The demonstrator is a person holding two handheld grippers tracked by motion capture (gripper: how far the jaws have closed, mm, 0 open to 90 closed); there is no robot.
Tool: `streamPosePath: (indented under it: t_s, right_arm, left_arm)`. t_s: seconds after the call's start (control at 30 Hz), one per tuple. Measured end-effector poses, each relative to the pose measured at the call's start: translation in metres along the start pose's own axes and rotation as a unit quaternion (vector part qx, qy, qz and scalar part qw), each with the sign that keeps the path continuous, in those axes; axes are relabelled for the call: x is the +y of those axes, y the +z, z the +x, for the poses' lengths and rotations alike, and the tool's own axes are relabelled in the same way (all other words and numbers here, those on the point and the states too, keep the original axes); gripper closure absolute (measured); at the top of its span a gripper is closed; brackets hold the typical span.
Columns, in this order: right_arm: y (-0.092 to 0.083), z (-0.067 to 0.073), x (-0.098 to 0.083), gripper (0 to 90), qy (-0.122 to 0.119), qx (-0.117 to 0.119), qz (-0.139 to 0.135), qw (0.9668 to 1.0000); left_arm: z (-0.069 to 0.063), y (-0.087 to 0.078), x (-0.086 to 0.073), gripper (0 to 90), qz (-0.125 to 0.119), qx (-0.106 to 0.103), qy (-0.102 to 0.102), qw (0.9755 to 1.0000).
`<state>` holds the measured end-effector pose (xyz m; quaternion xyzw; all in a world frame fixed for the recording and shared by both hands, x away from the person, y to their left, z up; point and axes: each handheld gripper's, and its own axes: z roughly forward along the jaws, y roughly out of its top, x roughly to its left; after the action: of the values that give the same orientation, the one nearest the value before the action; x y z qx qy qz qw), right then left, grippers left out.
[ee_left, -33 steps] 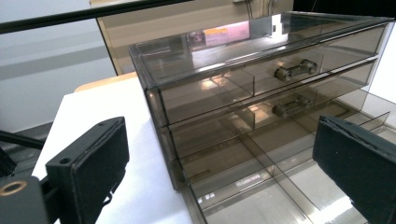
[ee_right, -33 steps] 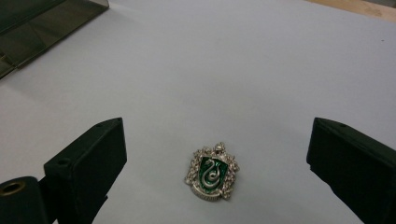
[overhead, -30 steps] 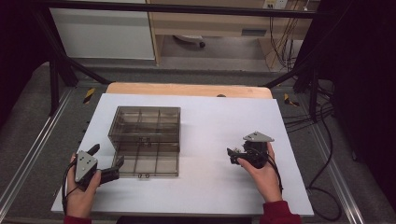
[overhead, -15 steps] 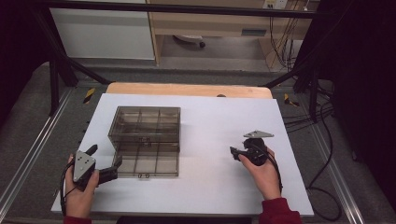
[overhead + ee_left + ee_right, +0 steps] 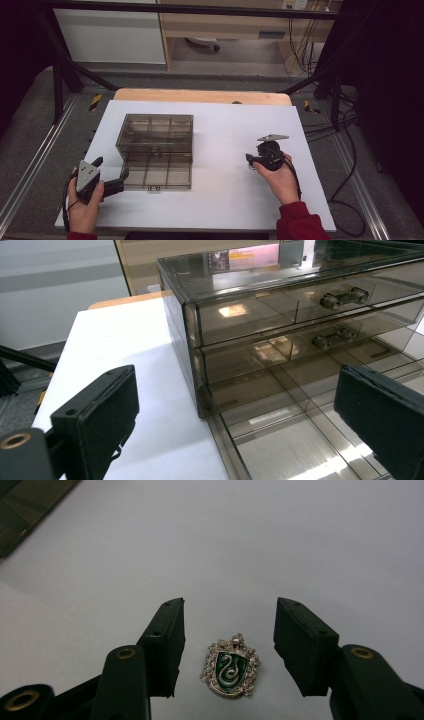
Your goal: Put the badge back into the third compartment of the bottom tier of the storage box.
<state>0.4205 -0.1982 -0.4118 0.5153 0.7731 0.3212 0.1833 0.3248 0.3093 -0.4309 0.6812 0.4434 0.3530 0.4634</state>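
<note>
Badge (image 5: pixel 230 668): small silver crest, green shield bearing a silver snake — lying flat on the white table (image 5: pixel 220 130).
Right gripper (image 5: pixel 229 630): jaws closing in, standing apart, not touching — badge sitting between them, toward 6 o'clock.
Left gripper (image 5: pixel 235 425): jaws spread wide.

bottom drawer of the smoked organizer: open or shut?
Open. The bottom drawer juts out from the organizer toward the person in the high view; the two drawers above sit flush.

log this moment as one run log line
left gripper: open, by drawer box | right gripper: jaws just closing around badge, not yet pressing | bottom drawer: pulled out
</note>
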Motion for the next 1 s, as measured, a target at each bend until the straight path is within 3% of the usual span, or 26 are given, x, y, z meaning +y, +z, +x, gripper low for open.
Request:
streamPosePath:
  t_s: [0.47, 1.0]
  right_arm:
    - [0.009, -0.007, -0.004, 45.1, 0.008, -0.010, 0.022, 0.9997]
    - [0.025, -0.002, -0.015, 42.3, 0.048, -0.018, 0.040, 0.9979]
  left_arm:
    - [0.000, 0.000, 0.002, 4.8, 0.002, 0.004, 0.006, 1.0000]
    - [-0.001, 0.000, 0.002, 5.1, 0.002, 0.004, 0.010, 0.9999]
